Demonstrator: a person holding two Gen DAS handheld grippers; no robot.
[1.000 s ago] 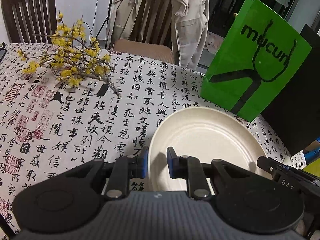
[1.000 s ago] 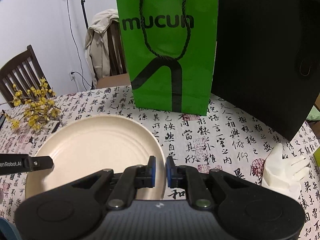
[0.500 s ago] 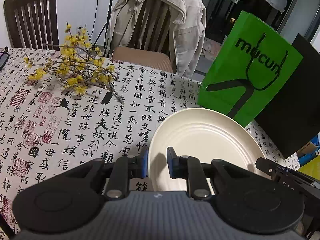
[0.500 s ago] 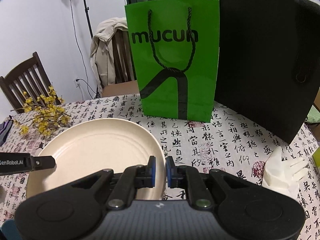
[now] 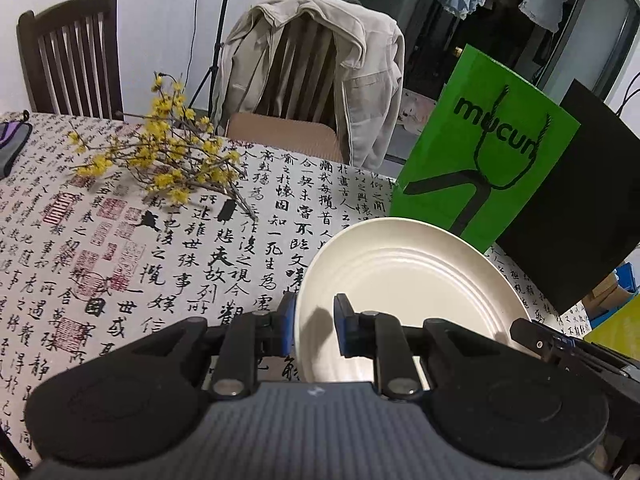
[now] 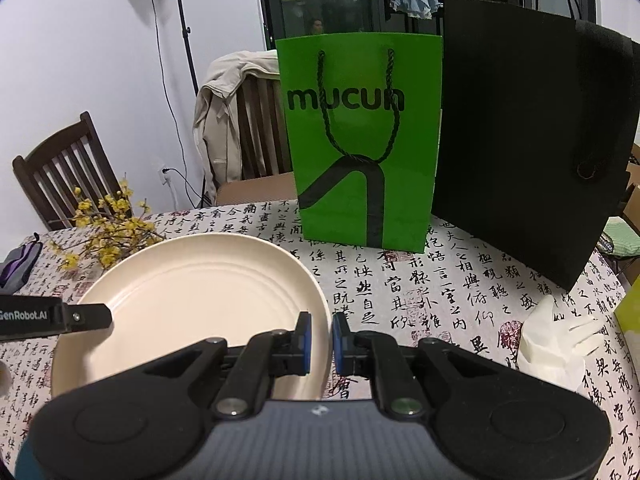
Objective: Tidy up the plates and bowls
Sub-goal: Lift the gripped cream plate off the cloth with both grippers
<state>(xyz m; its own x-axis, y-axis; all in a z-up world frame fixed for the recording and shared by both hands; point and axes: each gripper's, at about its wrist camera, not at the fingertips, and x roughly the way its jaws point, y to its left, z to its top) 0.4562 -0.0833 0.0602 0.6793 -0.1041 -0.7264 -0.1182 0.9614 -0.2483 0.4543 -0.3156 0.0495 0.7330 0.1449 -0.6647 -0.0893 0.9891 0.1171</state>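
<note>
**Item: round cream plate, carried two-handed on opposite rims**

Left tongs (image 5: 314, 328) clamp the round cream plate (image 5: 408, 280) at its left rim; right tongs (image 6: 319, 338) are clamped on its right rim. Plate sits tilted over the calligraphy-print surface (image 5: 160, 264), near the green paper bag (image 6: 360, 140). Advice: level both hands, equal speed, avoid twisting.

Plate (image 6: 192, 284) above table (image 6: 440, 280), held between both grippers at opposite rims. Two bags (image 6: 360, 140) stand behind it; flowers (image 6: 104, 228) lie left, glove (image 6: 560, 340) right.
</note>
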